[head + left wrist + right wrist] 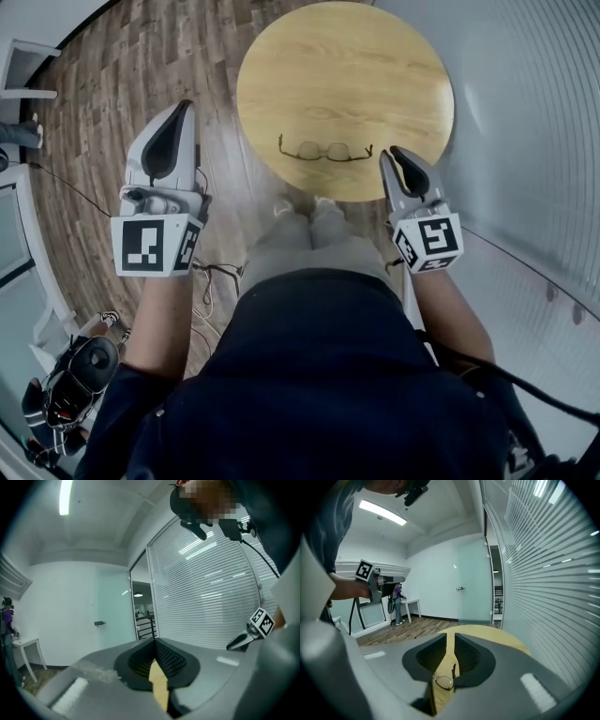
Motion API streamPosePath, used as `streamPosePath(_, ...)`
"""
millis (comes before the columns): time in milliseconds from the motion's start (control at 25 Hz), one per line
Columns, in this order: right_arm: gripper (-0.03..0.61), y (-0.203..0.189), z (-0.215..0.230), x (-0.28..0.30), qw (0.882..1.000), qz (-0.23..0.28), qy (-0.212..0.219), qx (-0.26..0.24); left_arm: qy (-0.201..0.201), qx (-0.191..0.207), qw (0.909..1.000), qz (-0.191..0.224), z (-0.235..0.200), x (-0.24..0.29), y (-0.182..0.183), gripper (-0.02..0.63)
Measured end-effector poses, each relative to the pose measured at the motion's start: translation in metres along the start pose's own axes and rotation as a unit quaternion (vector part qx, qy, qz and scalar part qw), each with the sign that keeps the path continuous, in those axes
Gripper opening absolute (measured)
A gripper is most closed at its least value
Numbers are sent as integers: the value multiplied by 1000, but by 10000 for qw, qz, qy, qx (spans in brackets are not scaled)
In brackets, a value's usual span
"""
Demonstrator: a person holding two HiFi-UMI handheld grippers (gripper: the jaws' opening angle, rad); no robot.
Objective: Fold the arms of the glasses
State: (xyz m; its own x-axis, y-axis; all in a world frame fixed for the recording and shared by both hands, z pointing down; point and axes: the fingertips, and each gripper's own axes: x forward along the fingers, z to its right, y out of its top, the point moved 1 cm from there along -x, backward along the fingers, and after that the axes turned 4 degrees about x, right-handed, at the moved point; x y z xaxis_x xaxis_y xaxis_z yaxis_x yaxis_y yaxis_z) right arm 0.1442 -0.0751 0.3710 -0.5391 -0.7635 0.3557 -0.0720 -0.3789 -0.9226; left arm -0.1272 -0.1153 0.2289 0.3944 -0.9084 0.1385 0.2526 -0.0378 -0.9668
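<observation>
Glasses (325, 150) are seen lying unfolded near the front edge of the round table (375, 56). Left gripper (182, 108) is held off-table, tips together, empty; right gripper (395, 155) is held beside the glasses, narrowly parted, empty.

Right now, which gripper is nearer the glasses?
The right gripper: its tip sits beside the glasses' end at the table, while the left gripper is off the table, above the floor.

Smooth matt pale-wood table (375, 56), thin metal-framed glasses (325, 150)
</observation>
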Motion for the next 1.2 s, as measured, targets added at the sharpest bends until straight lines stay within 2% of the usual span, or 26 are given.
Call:
streamPosePath(440,71,-55,20,31,9982,-375,-396,267,-461,-19,9985,-286,6,38,-50,3)
streamPosePath(1200,74,-95,20,51,9967,-704,-357,208,-620,-50,9964,-577,14,41,-89,3)
